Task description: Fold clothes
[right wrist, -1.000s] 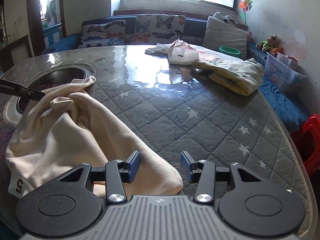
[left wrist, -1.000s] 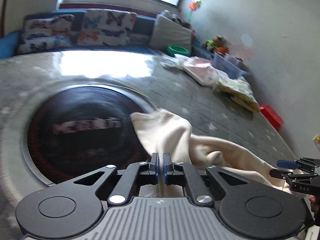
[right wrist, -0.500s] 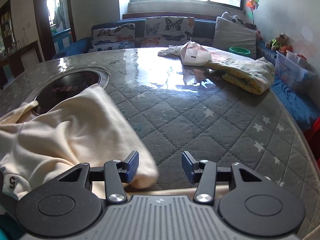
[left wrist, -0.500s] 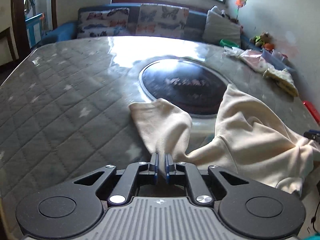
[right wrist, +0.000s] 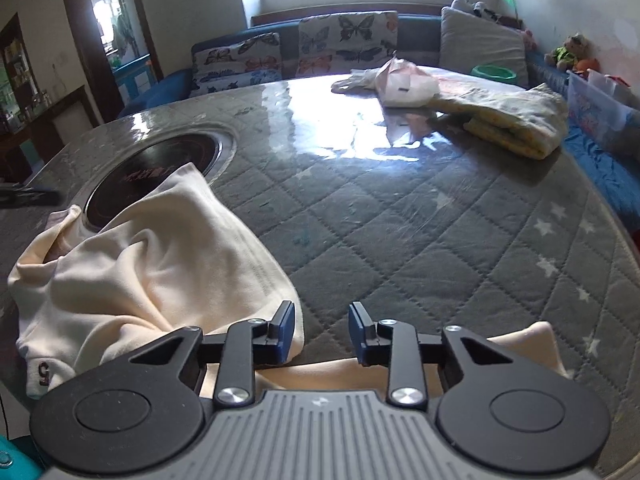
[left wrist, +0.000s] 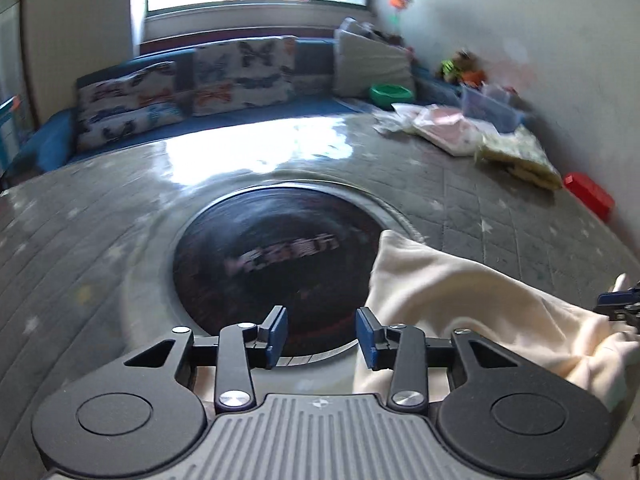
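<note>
Quilted grey table [right wrist: 400,220] with round black inset [left wrist: 276,264] fronts a butterfly-cushioned sofa [right wrist: 304,48].

Big table w/ grey star cover [right wrist: 420,216] & round black plate [left wrist: 276,264] set in it. Folded yellow blanket [right wrist: 516,120] + plastic bag [right wrist: 404,84] at far side. Butterfly pillows [right wrist: 344,46] on sofa behind, green bowl [left wrist: 391,93] nearby.

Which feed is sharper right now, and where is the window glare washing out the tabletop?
Left wrist view: motion-blurred; glare whitens the far tabletop beyond the dark round inset. Right wrist view: sharp; glare lies mid-table, left of the folded yellow blanket; the cream garment stays readable.
</note>
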